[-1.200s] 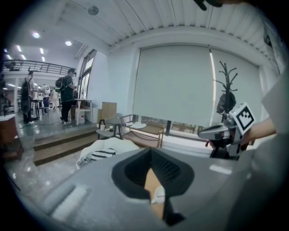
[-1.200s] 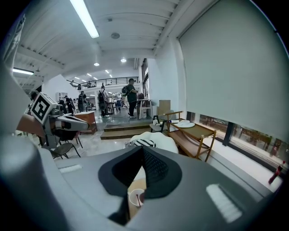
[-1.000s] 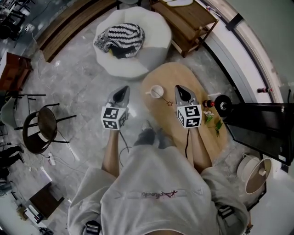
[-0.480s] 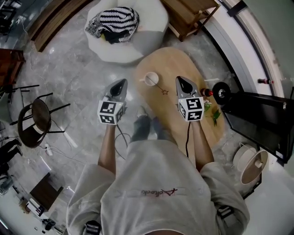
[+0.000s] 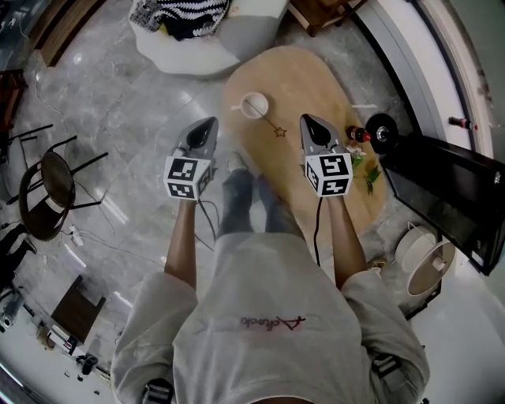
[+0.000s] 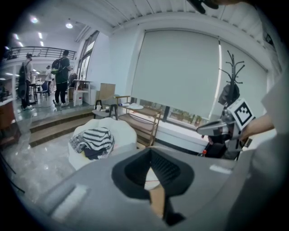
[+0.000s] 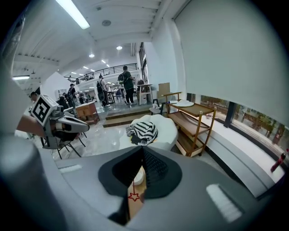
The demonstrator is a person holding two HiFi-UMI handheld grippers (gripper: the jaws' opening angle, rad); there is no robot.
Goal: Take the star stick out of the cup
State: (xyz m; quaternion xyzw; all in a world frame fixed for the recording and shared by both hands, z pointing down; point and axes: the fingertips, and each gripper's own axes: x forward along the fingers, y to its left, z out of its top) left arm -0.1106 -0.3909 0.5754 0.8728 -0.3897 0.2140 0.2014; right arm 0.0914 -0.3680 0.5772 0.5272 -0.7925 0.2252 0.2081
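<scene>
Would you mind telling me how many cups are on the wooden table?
1: the white cup sits near the table's far left edge, star stick leaning out. The right gripper hides some tabletop.

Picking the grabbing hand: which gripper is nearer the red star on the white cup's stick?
Right. The right gripper is just right of the red star; the left gripper is farther, over the floor.

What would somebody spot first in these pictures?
Probably the two pointy grey grippers: the left gripper over the floor, the right gripper over the oval wooden table. A white cup stands there, the star stick leaning out. Farther off, a striped cloth lies on a white seat.
</scene>
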